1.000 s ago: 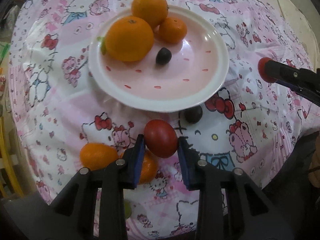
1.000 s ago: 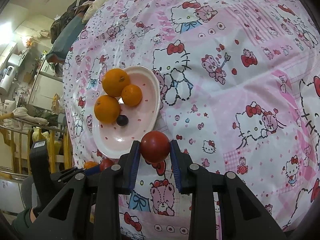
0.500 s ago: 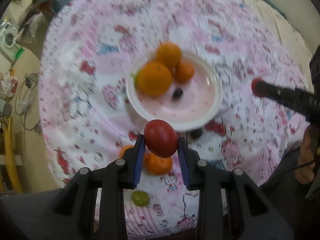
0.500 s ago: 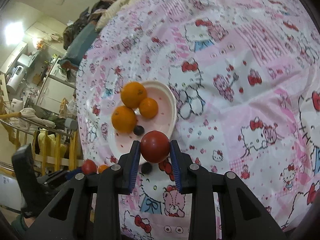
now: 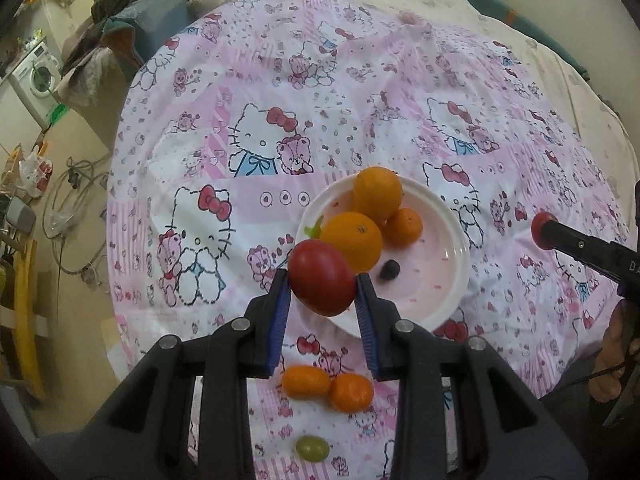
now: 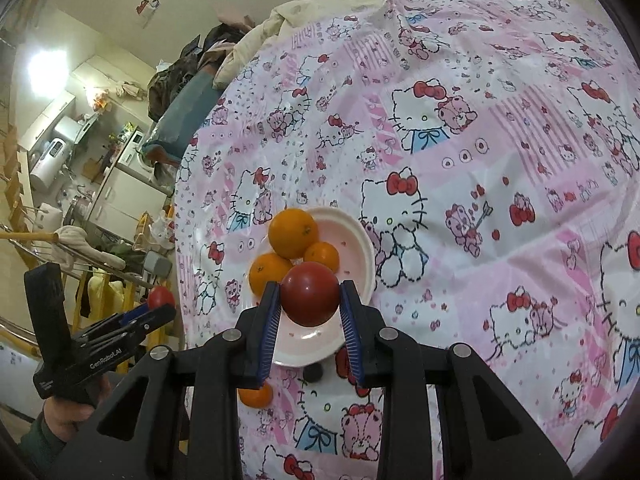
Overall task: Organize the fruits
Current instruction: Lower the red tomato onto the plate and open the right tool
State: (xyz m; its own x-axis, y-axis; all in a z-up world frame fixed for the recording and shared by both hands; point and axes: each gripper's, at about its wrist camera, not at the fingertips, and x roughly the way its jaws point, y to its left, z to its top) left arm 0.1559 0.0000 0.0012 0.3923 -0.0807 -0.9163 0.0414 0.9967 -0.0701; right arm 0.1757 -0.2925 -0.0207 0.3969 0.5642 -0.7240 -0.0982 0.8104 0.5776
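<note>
Both grippers carry fruit above the plate [image 5: 452, 216]. Left gripper [image 5: 322, 290]: fingers clamped on a red tomato [image 5: 322, 278], held in the air near the plate's near-left rim. Right gripper [image 6: 308, 306]: fingers clamped on a 2nd red tomato [image 6: 310, 294], which sits in view in front of the plate's middle.

Plate is white and pink, resting on a cartoon-print cloth [image 5: 360, 112]. Whether a bed or a bench lies under the cloth I cannot tell. On the plate: 3 oranges [image 5: 352, 246] bunched at the far-left side, plus 1 dark grape [image 5: 389, 270]. The right half of the plate is bare.

Off the plate, on the cloth: 2 small oranges [image 5: 306, 381] touching each other, a green grape [image 5: 312, 448] nearer the cloth edge, and a dark grape [image 6: 313, 372] just beside the plate rim.

Step in hand, as I judge it: carry phase, both tomatoes lifted and not yet set down.

Next move calls for lowering each tomato onto the bare part of the plate, clear of the oranges, and parting the fingers only once the fruit rests. Tomatoes are round and smooth, so they may roll toward the rim or nudge the grape. The 2 grippers are close together; going 1 at a time would avoid a clash.
</note>
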